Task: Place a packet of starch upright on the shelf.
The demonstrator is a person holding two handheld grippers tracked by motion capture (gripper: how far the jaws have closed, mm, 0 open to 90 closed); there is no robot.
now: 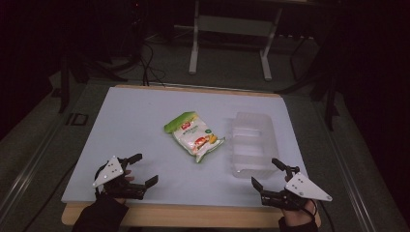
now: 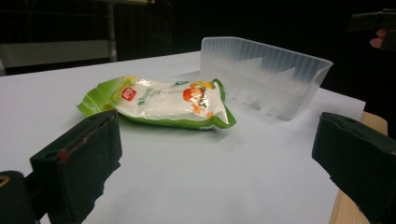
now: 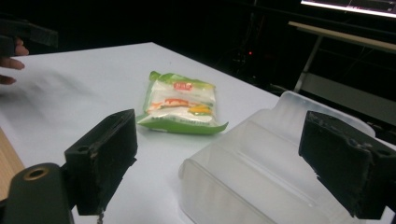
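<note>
Now, with both my left gripper (image 1: 143, 169) and right gripper (image 1: 265, 172) spread wide and holding nothing, I should reach forward with the left for the green-and-white plastic snack packet (image 1: 195, 135) ahead of it, pinching its flat edge, then carry it to the clear ribbed plastic tub (image 1: 253, 143) just before my right jaws.

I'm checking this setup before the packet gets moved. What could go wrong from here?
1. The snack packet is slick and puffy, so it may slip from the open left gripper or get crushed.
2. The clear tub looks light, and the open right gripper sits close to its near end, so a nudge could slide it.
3. The tub stands near the table's right edge.
</note>
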